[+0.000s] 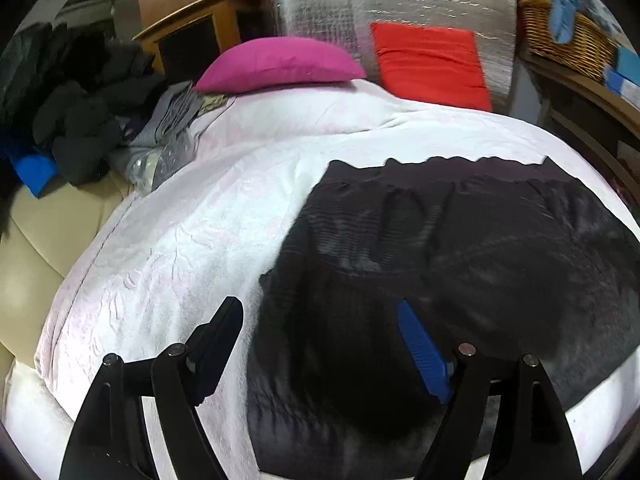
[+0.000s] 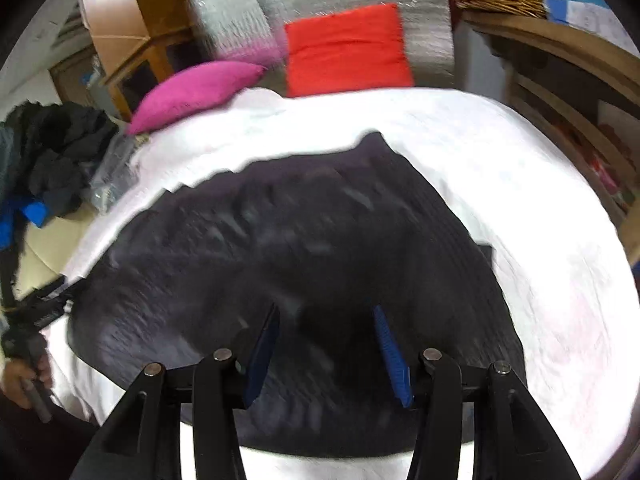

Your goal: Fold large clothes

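Observation:
A large black garment [image 1: 440,248] lies spread flat on the white bedspread [image 1: 180,248]. It fills the middle of the right wrist view [image 2: 300,240] too. My left gripper [image 1: 320,312] is open and empty, hovering over the garment's near left edge. My right gripper [image 2: 326,316] is open and empty above the garment's near middle. The left gripper with the hand that holds it [image 2: 28,340] shows at the left edge of the right wrist view.
A magenta pillow [image 1: 280,64] and a red cushion [image 1: 432,64] sit at the bed's head against silver foil panels [image 1: 400,4]. A heap of dark clothes [image 1: 80,120] lies at the left. A wicker basket [image 1: 568,36] and wooden shelves [image 2: 580,120] stand at the right.

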Tool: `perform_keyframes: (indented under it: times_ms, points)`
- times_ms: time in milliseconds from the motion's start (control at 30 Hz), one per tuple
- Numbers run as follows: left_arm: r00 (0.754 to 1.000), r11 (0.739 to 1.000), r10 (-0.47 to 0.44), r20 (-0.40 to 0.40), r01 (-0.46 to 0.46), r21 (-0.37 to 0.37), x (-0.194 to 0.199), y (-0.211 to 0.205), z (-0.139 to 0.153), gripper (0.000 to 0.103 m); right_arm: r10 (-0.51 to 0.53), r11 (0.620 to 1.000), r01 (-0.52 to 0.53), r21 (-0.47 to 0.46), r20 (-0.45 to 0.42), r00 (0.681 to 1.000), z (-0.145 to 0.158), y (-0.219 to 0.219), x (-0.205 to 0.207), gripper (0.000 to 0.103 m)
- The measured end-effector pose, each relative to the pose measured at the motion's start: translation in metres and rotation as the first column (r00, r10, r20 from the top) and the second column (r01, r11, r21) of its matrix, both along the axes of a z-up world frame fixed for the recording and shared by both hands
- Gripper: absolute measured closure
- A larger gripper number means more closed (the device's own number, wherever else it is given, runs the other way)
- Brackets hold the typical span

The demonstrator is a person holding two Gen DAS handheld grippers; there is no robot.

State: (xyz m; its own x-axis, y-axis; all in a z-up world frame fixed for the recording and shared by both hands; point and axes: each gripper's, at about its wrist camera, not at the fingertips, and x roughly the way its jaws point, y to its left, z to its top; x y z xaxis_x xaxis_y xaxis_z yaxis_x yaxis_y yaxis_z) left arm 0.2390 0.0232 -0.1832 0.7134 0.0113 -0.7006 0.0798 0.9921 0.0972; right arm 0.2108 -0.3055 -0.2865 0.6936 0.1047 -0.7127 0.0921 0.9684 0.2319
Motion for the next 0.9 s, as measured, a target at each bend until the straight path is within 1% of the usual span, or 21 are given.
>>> perform_keyframes:
  times_ms: [67, 133, 200, 267, 367, 433, 467, 567, 600, 667, 767, 900]
  points:
    - [1.0, 1.0, -0.007, 0.005, 0.007, 0.005, -0.008, -0.006, 0.0, 0.02, -0.013, 1.0, 0.014, 0.02, -0.044, 0.999, -0.016, -0.01, -0.001, 0.05]
    - [1.0, 1.0, -0.019, 0.005, 0.019, 0.012, -0.011, -0.011, -0.003, 0.02, 0.0, 1.0, 0.001, 0.013, -0.059, 0.998, -0.028, -0.01, 0.001, 0.05]
    - [1.0, 0.999, -0.025, -0.01, 0.025, 0.036, -0.011, -0.015, -0.01, 0.02, 0.006, 1.0, -0.006, 0.0, -0.052, 0.999, -0.026, -0.009, 0.0, 0.05]
    - [1.0, 0.998, -0.025, -0.014, 0.026, 0.057, -0.014, -0.019, -0.015, 0.02, 0.001, 1.0, 0.0, 0.024, -0.04, 0.999, -0.019, -0.013, -0.003, 0.05]
    - [1.0, 0.998, -0.021, -0.004, 0.021, 0.067, -0.017, -0.02, -0.018, 0.019, -0.048, 0.997, 0.047, 0.065, 0.012, 0.999, -0.006, -0.026, -0.014, 0.05]
    - [1.0, 0.997, -0.01, -0.002, 0.011, 0.076, -0.018, -0.02, -0.02, 0.013, -0.069, 0.996, 0.066, 0.059, 0.041, 0.997, -0.001, -0.032, -0.017, 0.05]
    - [1.0, 0.997, 0.0, 0.002, 0.0, 0.081, -0.018, -0.019, -0.021, 0.009, -0.074, 0.996, 0.073, 0.054, 0.025, 0.997, -0.003, -0.034, -0.016, 0.05]
    - [1.0, 0.997, -0.009, 0.001, 0.009, 0.078, -0.017, -0.018, -0.025, 0.008, -0.062, 0.995, 0.067, 0.067, -0.074, 0.995, -0.024, -0.033, -0.003, 0.049]
    - [1.0, 0.997, -0.01, -0.005, 0.01, 0.082, -0.016, -0.019, -0.029, 0.005, -0.054, 0.997, 0.058, 0.049, -0.085, 0.995, -0.028, -0.031, -0.001, 0.049]
    - [1.0, 0.996, 0.002, -0.016, 0.0, 0.09, -0.013, -0.018, -0.037, 0.001, -0.05, 0.999, 0.051, 0.015, -0.077, 0.996, -0.027, -0.026, -0.001, 0.048]
    - [1.0, 0.997, 0.0, -0.018, 0.001, 0.072, -0.012, -0.015, -0.039, 0.0, -0.045, 0.998, 0.048, 0.036, -0.077, 0.996, -0.026, -0.029, -0.002, 0.048]
    - [1.0, 0.997, -0.015, -0.011, 0.016, 0.078, -0.013, -0.015, -0.036, 0.0, -0.031, 0.997, 0.036, 0.067, -0.07, 0.997, -0.02, -0.038, -0.007, 0.048]
